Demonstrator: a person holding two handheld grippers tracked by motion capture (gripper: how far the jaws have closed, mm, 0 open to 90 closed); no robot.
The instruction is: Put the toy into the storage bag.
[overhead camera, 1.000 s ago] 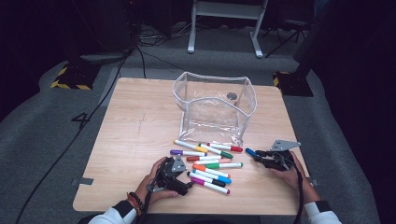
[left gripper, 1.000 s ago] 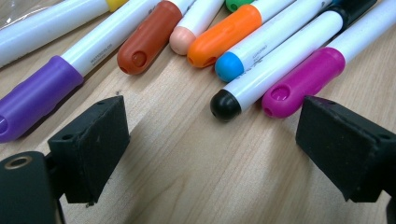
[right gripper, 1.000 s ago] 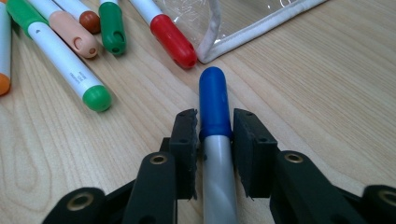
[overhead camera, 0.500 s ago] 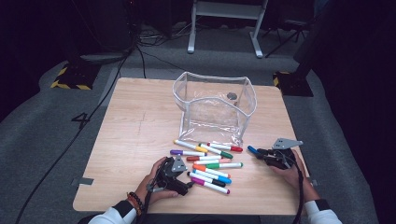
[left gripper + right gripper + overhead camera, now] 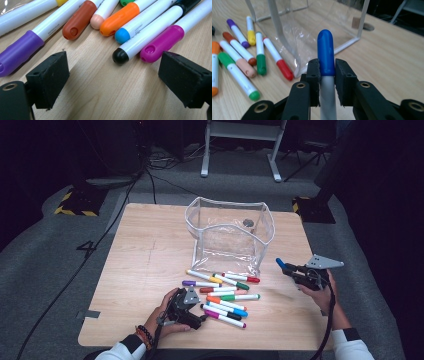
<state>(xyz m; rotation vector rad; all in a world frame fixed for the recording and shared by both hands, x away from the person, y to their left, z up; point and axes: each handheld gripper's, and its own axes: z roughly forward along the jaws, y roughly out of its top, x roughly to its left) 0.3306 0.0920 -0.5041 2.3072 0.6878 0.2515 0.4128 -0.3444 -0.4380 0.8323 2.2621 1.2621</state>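
My right gripper (image 5: 327, 68) clamps the blue marker (image 5: 325, 53); left gripper (image 5: 112, 80) gapes empty. I could snag the pouch (image 5: 227, 237) rim and drop it.

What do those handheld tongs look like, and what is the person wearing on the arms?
Both tongs are black. The left tongs end in two blocky square pads; the right tongs show round metal rivets on the jaw arms, a grey three-cornered plate on top and a black cable. The sleeves are white, and a dark beaded bracelet circles the left wrist.
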